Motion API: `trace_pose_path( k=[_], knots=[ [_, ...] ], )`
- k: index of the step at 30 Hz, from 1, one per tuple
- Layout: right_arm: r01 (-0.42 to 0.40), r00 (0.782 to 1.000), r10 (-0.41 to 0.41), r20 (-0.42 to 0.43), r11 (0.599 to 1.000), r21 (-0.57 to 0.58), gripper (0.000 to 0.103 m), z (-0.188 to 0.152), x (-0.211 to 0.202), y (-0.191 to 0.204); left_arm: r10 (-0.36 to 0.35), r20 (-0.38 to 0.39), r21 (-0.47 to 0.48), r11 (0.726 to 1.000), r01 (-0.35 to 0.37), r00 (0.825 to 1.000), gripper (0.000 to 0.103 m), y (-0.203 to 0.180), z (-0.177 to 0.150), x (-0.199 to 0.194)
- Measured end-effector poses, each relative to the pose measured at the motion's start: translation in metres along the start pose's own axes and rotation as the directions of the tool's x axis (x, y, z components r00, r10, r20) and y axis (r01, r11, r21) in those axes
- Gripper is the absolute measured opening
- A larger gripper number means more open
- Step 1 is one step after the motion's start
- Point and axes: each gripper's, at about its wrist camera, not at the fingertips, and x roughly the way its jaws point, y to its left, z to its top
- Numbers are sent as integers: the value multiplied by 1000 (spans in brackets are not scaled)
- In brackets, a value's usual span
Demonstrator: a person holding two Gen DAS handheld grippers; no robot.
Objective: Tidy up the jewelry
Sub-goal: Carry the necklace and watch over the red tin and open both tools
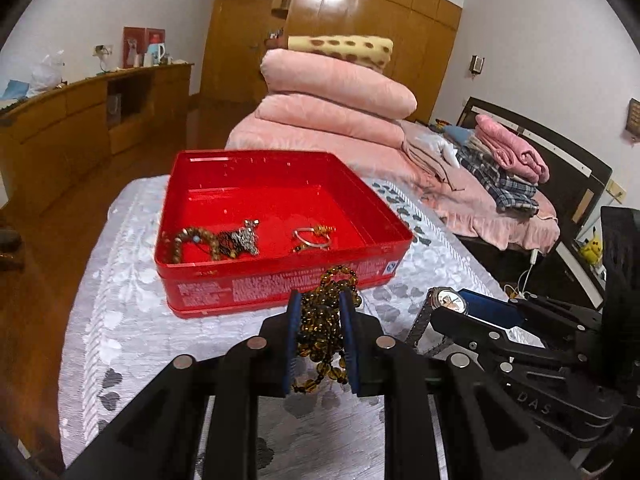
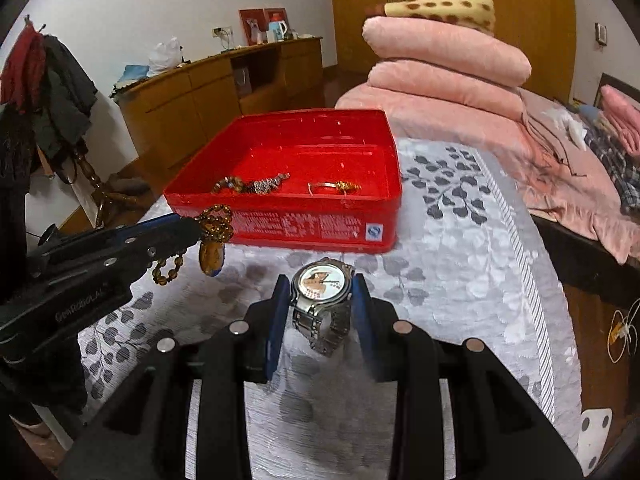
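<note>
Limp amber bead necklace (image 1: 326, 320) bunched between nearly closed left gripper (image 1: 322, 344) jaws, loops dangling below; rigid steel wristwatch (image 2: 322, 286) pinched case-wise in part-open right gripper (image 2: 320, 320).

Tin (image 1: 280, 280) top open, back half bare; front wall betw tongs & inside; tablecloth (image 2: 460, 280) right free.

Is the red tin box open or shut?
Open. The red tin box has no lid on it; its inside shows, with a beaded bracelet and a ring on its floor.
</note>
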Motion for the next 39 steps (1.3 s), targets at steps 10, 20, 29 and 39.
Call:
trace_pose_path(
  k=[10, 20, 29, 39],
  knots=[
    [-16, 999, 18, 50, 999, -28, 30, 25, -6, 9, 10, 55, -6, 1000, -9, 998, 19, 6, 18, -12],
    [-17, 995, 20, 99, 999, -31, 30, 59, -4, 7, 32, 103, -19, 999, -31, 994, 19, 16, 48, -12],
    [-44, 993, 46, 107, 999, -15, 30, 94, 15, 3, 50, 104, -42, 998, -46, 993, 19, 24, 83, 16],
    [-52, 998, 51, 28, 998, 35, 30, 110, 72, -10, 94, 20, -78, 993, -92, 995, 19, 45, 88, 70]
  ],
)
